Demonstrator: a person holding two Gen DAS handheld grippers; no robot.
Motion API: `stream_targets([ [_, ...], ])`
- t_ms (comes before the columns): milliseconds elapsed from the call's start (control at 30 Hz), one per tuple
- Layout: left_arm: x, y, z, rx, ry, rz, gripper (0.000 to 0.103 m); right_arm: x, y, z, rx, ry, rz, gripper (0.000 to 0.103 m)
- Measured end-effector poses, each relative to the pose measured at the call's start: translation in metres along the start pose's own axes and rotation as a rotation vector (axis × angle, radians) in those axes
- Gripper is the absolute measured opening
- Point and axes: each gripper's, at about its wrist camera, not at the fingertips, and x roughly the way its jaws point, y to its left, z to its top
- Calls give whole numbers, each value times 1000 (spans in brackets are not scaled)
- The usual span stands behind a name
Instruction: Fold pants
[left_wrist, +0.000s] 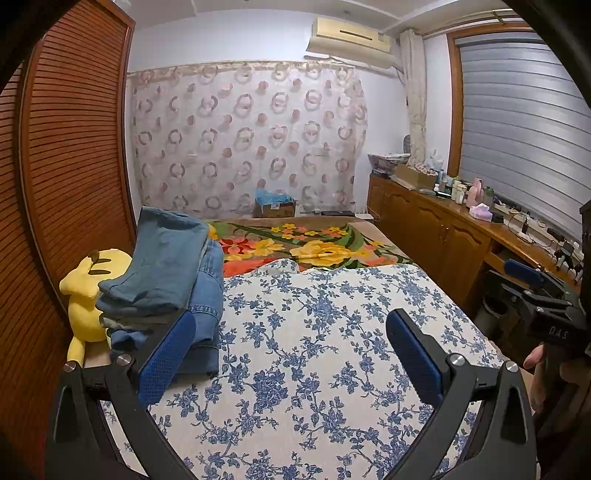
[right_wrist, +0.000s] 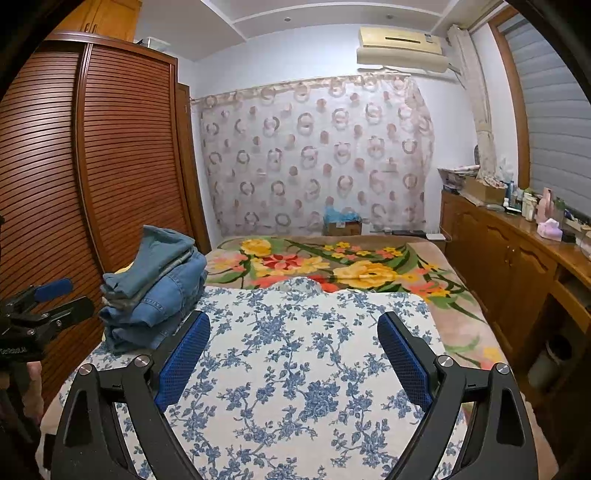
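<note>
A stack of folded blue denim pants (left_wrist: 170, 273) rests at the left edge of the bed, on the blue-flowered white cover (left_wrist: 314, 350). My left gripper (left_wrist: 291, 347) hovers open over that cover, its left fingertip just in front of the stack, nothing held. In the right wrist view the same stack of pants (right_wrist: 155, 288) lies ahead to the left of my right gripper (right_wrist: 293, 343), which is open and empty above the cover (right_wrist: 295, 369). Each view catches the other gripper at its edge.
A yellow plush toy (left_wrist: 86, 291) lies behind the stack by the slatted wooden wardrobe (left_wrist: 70, 166). A floral blanket (left_wrist: 310, 247) covers the far half of the bed. Wooden cabinets (right_wrist: 517, 266) with bottles and clutter line the right side. A cardboard box (left_wrist: 275, 208) sits beyond the bed.
</note>
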Motion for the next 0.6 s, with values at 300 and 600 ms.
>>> stream_targets([
  [300, 0, 0, 0, 1, -1, 1, 103, -2, -5, -1, 0, -3, 1, 93],
  [600, 0, 0, 0, 2, -1, 1, 103, -2, -7, 0, -1, -4, -1, 93],
])
